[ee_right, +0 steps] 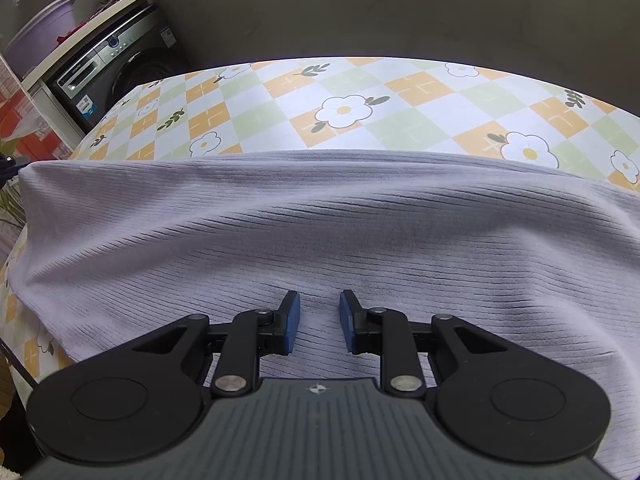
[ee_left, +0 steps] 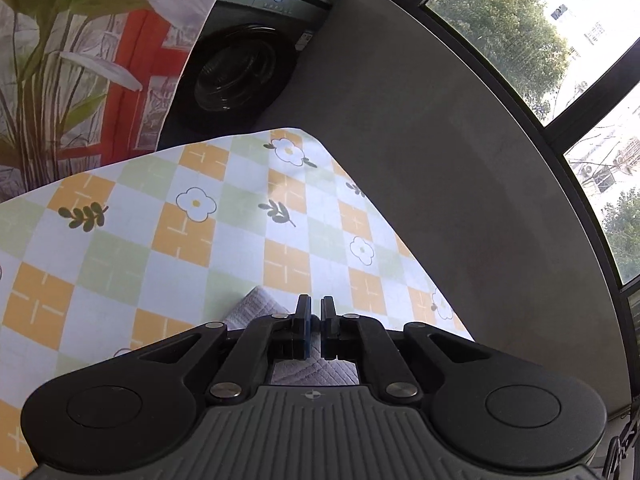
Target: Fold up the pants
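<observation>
The pants [ee_right: 320,220] are pale lilac ribbed fabric spread across a table with a checked flower-print cloth [ee_right: 344,92]. My right gripper [ee_right: 320,300] is low over the middle of the fabric. It is open, with a gap between its blue pads [ee_right: 292,320] and nothing pinched. In the left wrist view my left gripper [ee_left: 316,304] is shut on an edge of the pants [ee_left: 256,308], with fabric showing between and under its fingers. The pants' left corner [ee_right: 28,172] looks raised off the table.
The table's far corner [ee_left: 300,132] ends near a grey wall [ee_left: 420,120]. A washing machine [ee_left: 240,68] stands beyond it. A flower-print curtain [ee_left: 80,60] hangs at left and windows [ee_left: 520,20] at right. A purple basin [ee_right: 44,24] sits on a shelf.
</observation>
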Demonstrator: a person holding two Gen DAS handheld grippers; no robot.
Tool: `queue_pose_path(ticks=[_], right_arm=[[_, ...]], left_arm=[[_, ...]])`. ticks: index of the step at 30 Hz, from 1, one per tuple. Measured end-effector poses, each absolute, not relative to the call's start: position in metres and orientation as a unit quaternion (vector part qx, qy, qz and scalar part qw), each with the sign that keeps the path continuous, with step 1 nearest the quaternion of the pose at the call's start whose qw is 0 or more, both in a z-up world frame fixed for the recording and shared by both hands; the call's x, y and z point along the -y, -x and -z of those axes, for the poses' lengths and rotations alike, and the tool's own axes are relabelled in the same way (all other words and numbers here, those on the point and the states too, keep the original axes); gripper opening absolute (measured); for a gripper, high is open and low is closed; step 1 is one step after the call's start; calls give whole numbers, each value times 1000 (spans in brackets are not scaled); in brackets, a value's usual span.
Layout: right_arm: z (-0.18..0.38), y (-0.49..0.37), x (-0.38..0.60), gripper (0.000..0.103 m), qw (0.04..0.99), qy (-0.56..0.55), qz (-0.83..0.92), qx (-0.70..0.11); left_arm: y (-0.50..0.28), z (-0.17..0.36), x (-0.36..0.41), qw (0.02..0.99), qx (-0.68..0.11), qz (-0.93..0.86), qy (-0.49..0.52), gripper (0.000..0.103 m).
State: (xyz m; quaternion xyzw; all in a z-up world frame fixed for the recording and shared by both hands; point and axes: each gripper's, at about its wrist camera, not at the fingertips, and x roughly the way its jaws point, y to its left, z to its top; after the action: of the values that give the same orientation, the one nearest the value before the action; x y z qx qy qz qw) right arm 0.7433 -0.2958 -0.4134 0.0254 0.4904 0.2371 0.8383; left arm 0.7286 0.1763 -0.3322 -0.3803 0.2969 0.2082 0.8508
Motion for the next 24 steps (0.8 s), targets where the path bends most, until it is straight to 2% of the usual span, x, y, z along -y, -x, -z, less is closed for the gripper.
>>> queue_pose_path(ticks=[4,13,14,15,17,18,22,24], right_arm=[[413,-743,296,25,839,-27,-235,-490],[414,-742,298,25,840,-30,-234,-488],[414,-742,297,25,840,-29,-234,-488],[414,-743,296,25,840,-27,-234,-489],[414,-743,295,25,840,-22,-235,-490],[413,-743,294,25,839,-21,-235,-490],[413,-744,293,25,838,-19,-235,-491],[413,-744,293,25,839,-19,-235,-491]], left_arm=[[-751,349,-189,841,-320,-209,382,6],[-744,378,-209,827,-371,-180,383,13],[-745,382,-210,824,-373,-176,388,20],[-746,385,-210,822,-373,-175,393,34],[-748,389,-210,822,-366,-175,400,48],[-750,391,-210,822,-364,-174,402,48],[-761,398,-209,816,-373,-159,413,44],[-765,395,-205,817,-381,-150,405,18]])
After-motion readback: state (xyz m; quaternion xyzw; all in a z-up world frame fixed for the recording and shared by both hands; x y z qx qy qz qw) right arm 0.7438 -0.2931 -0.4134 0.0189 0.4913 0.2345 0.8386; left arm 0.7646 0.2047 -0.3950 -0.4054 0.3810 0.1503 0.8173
